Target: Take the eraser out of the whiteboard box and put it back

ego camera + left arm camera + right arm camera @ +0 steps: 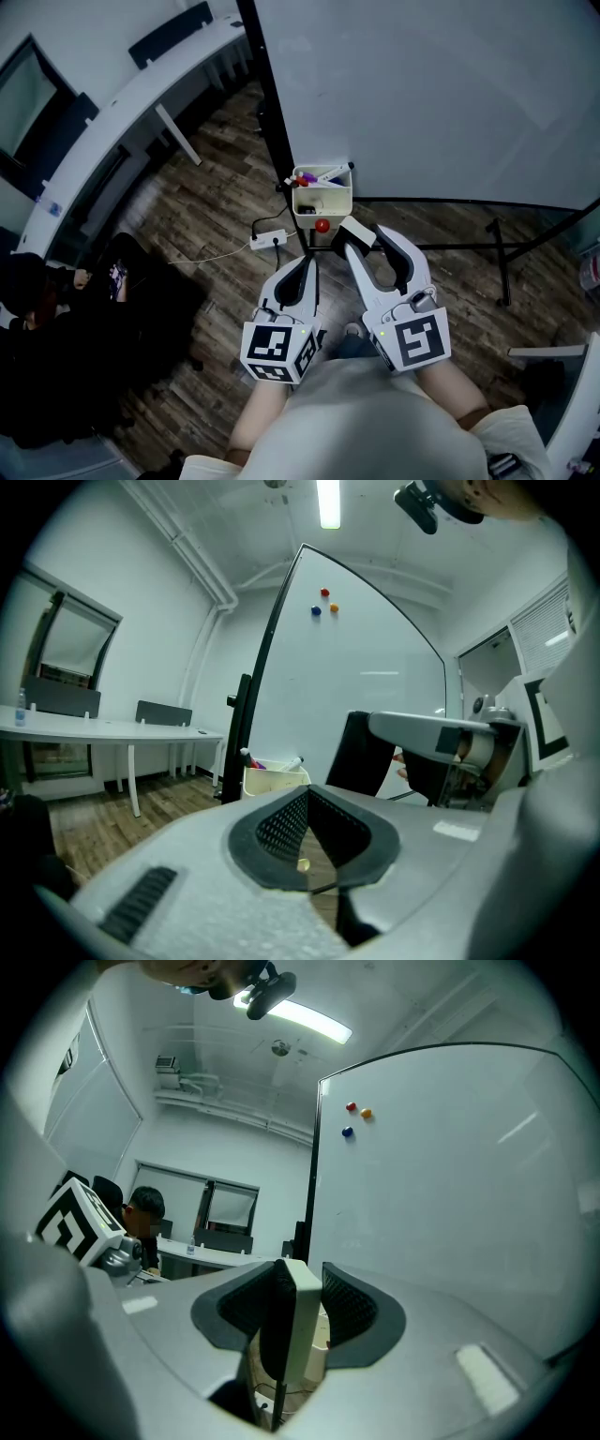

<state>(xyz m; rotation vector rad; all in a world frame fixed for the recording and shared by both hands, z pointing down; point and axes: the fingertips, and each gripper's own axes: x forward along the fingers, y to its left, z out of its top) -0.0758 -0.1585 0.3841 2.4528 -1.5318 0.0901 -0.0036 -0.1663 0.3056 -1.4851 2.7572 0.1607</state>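
The cream whiteboard box (322, 199) hangs at the foot of the whiteboard (441, 94) and holds a few markers; it also shows in the left gripper view as a box (274, 779) beside the black board frame. My right gripper (367, 236) is just below the box, shut on the eraser (354, 232), a black and cream block. In the right gripper view the eraser (298, 1321) stands on edge between the pads of the gripper (298, 1274). My left gripper (307, 264) sits beside it, shut and empty, as the left gripper (307, 794) view confirms.
A red knob (322, 225) sits under the box. A power strip (270, 239) and cable lie on the wood floor. The whiteboard's black stand legs (469, 248) run right. A curved white desk (131, 103) and a seated person (37, 300) are at left. Small magnets (356, 1110) stick high on the board.
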